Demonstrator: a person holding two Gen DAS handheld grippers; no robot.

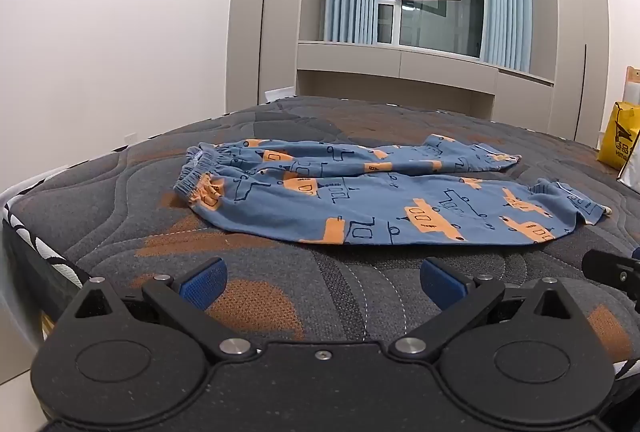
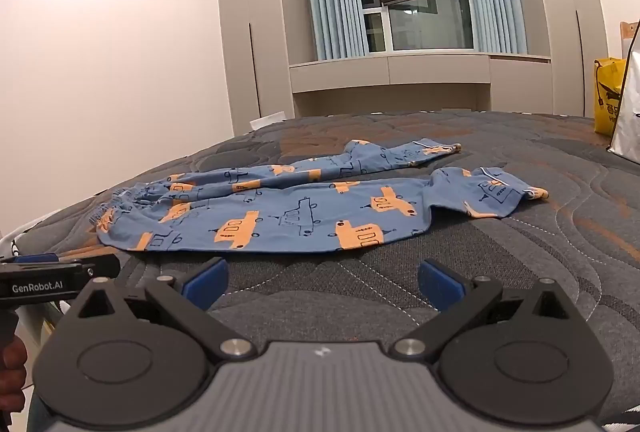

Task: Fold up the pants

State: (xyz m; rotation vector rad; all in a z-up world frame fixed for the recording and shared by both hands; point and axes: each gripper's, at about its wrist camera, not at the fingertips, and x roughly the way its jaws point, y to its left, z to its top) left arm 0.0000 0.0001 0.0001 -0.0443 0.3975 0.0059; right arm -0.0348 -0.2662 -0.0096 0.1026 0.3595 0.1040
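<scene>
Mattress (image 1: 248,316): grey and orange quilting, bears all.
Pants (image 1: 380,191): blue, orange vehicle print, spread flat mid-mattress, waistband left, cuffs right.
Yellow bag (image 2: 608,95): far right edge.
Left gripper (image 1: 323,282): jaws wide, empty, short of the pants.
Right gripper (image 2: 322,284): same, empty.

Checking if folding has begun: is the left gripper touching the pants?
Apart. The left wrist view shows the left gripper open, bare mattress between its fingertips and the pants.
</scene>
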